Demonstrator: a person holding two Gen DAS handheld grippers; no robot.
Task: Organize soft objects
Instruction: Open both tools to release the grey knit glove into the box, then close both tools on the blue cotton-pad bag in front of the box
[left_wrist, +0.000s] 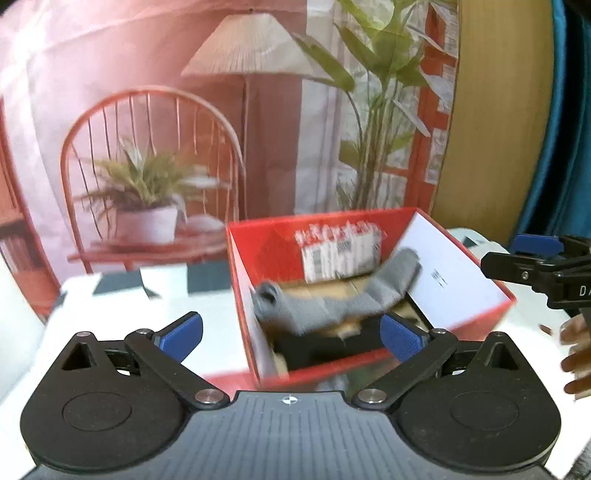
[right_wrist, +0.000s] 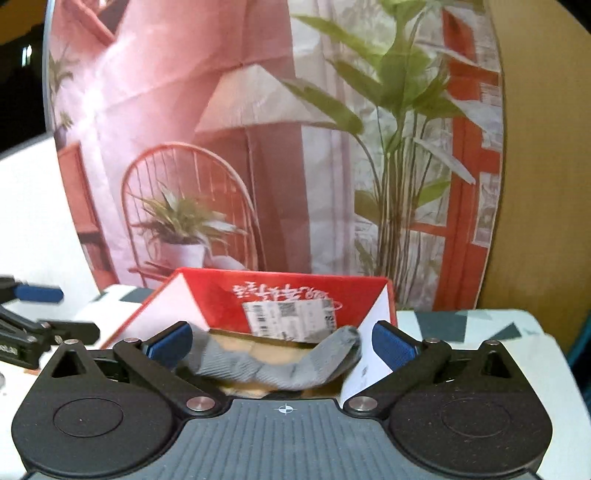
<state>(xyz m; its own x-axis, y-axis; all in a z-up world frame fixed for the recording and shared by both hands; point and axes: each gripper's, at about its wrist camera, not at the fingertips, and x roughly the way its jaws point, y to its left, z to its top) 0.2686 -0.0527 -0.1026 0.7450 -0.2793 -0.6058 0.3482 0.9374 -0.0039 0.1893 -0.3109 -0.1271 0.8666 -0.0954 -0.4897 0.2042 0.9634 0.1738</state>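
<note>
A grey sock (left_wrist: 332, 295) lies sagging inside an open red box (left_wrist: 461, 325), one end propped against the box's white right wall. Something black lies under it at the box's near end. My left gripper (left_wrist: 291, 338) stands wide open just in front of the box, its blue pads free of the sock. In the right wrist view the same grey sock (right_wrist: 273, 363) drapes across the red box (right_wrist: 221, 288), and my right gripper (right_wrist: 282, 343) is open with the sock beyond its pads, not pressed by them.
The box stands on a white table (left_wrist: 122, 317) with dark patches. A printed backdrop (left_wrist: 166, 147) of a chair, lamp and plants hangs behind. The right gripper (left_wrist: 535, 273) and a person's hand (left_wrist: 576, 354) show at the right of the left wrist view.
</note>
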